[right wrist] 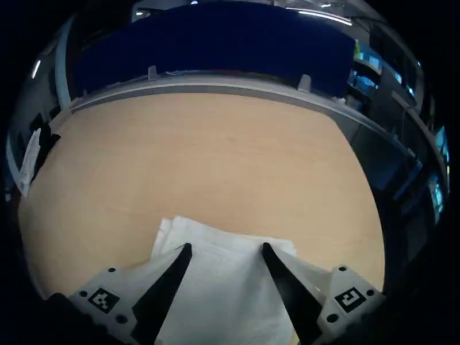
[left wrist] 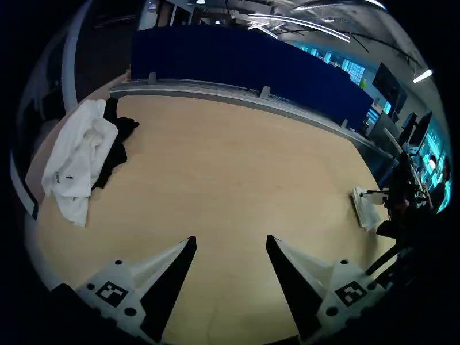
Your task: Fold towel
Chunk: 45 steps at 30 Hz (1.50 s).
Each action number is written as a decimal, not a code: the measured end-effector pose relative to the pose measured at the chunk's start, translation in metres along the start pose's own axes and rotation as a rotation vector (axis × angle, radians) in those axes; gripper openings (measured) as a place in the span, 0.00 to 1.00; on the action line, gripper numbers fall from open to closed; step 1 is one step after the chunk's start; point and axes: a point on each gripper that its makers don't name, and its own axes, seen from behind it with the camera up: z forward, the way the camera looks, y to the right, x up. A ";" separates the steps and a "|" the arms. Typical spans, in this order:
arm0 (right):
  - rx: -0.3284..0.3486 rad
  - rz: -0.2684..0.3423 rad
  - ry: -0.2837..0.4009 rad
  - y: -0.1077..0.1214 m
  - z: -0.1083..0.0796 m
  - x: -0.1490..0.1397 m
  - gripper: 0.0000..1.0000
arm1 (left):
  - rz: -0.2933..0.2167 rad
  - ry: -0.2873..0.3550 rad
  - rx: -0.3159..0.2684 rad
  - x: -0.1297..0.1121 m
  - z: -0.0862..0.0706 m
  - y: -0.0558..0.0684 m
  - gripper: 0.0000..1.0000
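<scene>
A folded white towel (right wrist: 227,282) lies flat on the light wooden table (right wrist: 218,155), near its front edge. My right gripper (right wrist: 226,246) stands open just over it, one finger on each side of the stack's middle. The same folded towel (left wrist: 364,208) shows small at the far right in the left gripper view, with a dark sleeve (left wrist: 411,221) beside it. My left gripper (left wrist: 230,238) is open above bare table, holding nothing. A crumpled white towel (left wrist: 79,158) lies in a heap at the table's left end, far from both grippers.
A black cloth (left wrist: 117,142) lies partly under the crumpled towel. A blue partition (left wrist: 247,63) with a grey rail (left wrist: 230,95) runs along the table's far edge. Monitors and desks (left wrist: 405,123) stand beyond the right end.
</scene>
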 end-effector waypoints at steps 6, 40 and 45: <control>-0.006 -0.005 0.002 -0.001 -0.003 0.004 0.96 | 0.000 0.005 -0.007 0.003 0.002 0.001 0.90; -0.058 0.171 0.589 -0.137 -0.187 0.099 0.97 | 0.004 0.161 -0.103 0.058 0.016 -0.004 0.90; -0.057 0.173 0.585 -0.159 -0.195 0.100 0.97 | 0.017 0.242 -0.107 0.081 0.017 -0.008 0.90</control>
